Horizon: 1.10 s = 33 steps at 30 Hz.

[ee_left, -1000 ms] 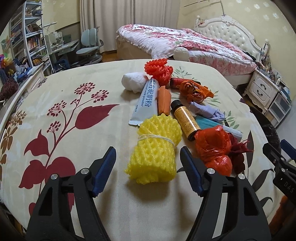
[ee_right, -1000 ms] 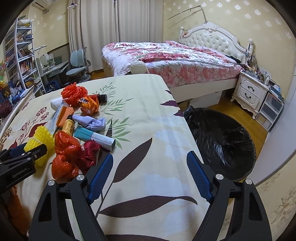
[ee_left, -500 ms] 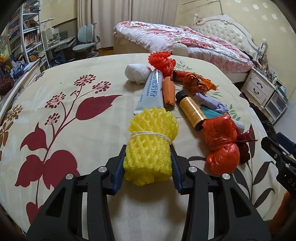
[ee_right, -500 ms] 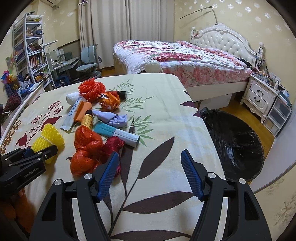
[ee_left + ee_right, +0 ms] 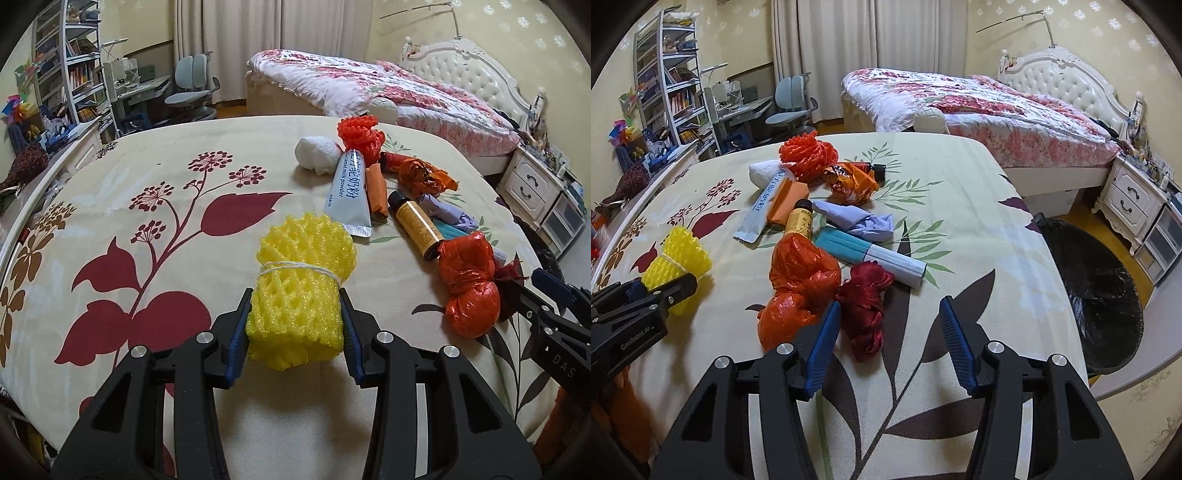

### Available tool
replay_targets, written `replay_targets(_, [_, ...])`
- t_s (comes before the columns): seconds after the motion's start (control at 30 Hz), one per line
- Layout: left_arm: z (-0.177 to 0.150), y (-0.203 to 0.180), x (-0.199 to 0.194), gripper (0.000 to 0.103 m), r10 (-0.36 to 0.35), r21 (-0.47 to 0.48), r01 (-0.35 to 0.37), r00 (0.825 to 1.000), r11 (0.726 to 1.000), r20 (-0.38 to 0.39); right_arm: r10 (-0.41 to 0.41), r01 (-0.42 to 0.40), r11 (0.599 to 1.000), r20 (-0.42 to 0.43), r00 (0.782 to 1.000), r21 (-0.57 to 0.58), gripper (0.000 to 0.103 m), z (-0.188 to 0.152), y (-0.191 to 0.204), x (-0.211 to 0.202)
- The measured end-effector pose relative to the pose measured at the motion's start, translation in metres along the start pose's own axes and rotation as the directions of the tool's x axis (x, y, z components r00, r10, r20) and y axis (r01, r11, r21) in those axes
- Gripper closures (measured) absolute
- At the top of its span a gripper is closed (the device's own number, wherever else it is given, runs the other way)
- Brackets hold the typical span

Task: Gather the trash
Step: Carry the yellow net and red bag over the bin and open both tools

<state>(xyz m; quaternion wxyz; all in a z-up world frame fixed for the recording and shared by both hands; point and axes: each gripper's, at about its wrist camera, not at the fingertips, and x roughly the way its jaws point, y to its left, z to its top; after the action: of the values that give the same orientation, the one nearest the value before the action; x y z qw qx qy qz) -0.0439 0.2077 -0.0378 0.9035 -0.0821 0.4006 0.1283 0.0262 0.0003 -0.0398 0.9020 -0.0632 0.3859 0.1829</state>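
Currently left gripper (image 5: 294,319) is clamped on yellow foam net (image 5: 301,284) at its lower half, below the string tie, counter-side of the trash bag (image 5: 1097,291). Right gripper (image 5: 886,343) gapes wide beside the bag, nearest the red mesh (image 5: 866,306).

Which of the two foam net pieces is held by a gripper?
The yellow foam net, clamped in the left gripper. The red foam net lies untouched at the pile's far end.

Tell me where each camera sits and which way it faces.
Left wrist: on the left gripper, looking along its fingers, shut on the yellow foam net, toward the bed.
Right wrist: on the open right gripper, facing the dark red bundle; black trash bag at right.
Shared: the net, the orange bag, each other's gripper.
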Motion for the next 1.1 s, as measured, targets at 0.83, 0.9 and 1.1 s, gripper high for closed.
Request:
replay_targets(0.83, [0.003, -0.050, -0.020, 0.061, -0.111, 0.045, 0.109, 0.993, 0.993, 0.030, 0.005, -0.010, 0.996, 0.058, 0.998, 0.084, 0.081, 0.000, -0.040, -0.031])
replay_targets(0.9, [0.005, -0.059, -0.022, 0.061, -0.127, 0.059, 0.125, 0.991, 0.990, 0.035, -0.006, -0.001, 0.995, 0.067, 0.998, 0.098, 0.082, 0.001, -0.048, -0.034])
replay_targets(1.1, [0.017, -0.091, -0.028, 0.061, -0.182, 0.104, 0.175, 0.982, 0.979, 0.059, -0.057, 0.043, 0.989, 0.096, 0.994, 0.143, 0.082, 0.004, -0.077, -0.045])
